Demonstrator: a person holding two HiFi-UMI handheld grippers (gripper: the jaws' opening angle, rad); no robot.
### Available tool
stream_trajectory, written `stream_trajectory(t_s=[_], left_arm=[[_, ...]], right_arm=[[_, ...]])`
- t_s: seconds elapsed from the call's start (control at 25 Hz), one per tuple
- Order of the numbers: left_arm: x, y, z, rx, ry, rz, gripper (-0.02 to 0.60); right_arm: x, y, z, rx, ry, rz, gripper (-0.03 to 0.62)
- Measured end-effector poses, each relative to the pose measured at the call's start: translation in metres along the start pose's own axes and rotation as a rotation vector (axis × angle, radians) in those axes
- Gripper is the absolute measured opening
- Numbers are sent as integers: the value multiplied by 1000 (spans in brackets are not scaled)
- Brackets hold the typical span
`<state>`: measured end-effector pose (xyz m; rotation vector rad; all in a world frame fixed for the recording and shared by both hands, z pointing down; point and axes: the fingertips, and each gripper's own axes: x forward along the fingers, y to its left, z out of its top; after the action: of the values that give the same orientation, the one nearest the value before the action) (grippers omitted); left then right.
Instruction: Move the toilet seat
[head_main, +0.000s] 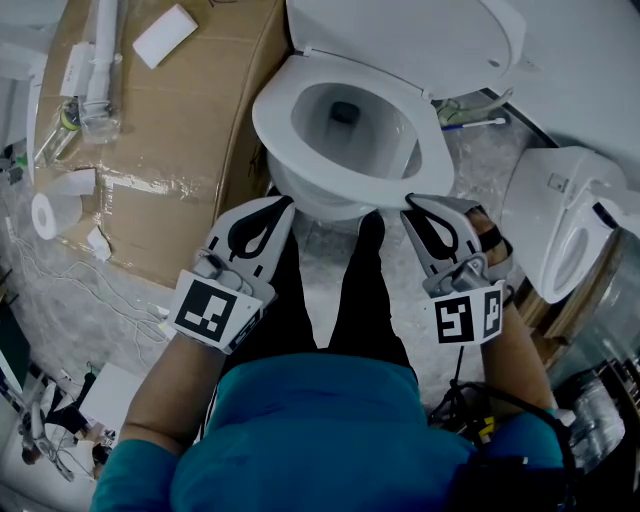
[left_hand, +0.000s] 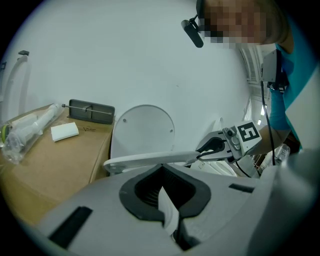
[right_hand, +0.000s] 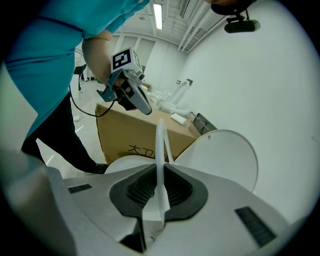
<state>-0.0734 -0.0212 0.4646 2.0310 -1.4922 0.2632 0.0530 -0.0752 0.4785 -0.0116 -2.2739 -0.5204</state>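
Note:
The white toilet seat (head_main: 272, 122) lies around the bowl, its lid (head_main: 420, 40) tipped back. My left gripper (head_main: 283, 203) grips the seat's front rim on the left, and my right gripper (head_main: 412, 200) grips it on the right. In the left gripper view the seat (left_hand: 145, 160) runs edge-on across the frame, raised a little, and enters my left gripper (left_hand: 165, 192) between its pads; the right gripper (left_hand: 200, 152) clamps its far end. In the right gripper view the thin seat edge (right_hand: 161, 145) is pinched in my right gripper (right_hand: 160, 192).
A big cardboard box (head_main: 180, 130) stands left of the toilet with a white block (head_main: 165, 35) and wrapped pipes on top. A second white toilet unit (head_main: 565, 220) sits at the right. A paper roll (head_main: 45, 215) lies on the floor. The person's legs stand between the grippers.

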Motion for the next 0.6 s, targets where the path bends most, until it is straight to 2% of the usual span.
stream_trajectory(t_s=[0.6], left_arm=[[10, 6, 12, 16, -9, -3, 0]], right_arm=[[-6, -48, 5, 5, -39, -88, 36]])
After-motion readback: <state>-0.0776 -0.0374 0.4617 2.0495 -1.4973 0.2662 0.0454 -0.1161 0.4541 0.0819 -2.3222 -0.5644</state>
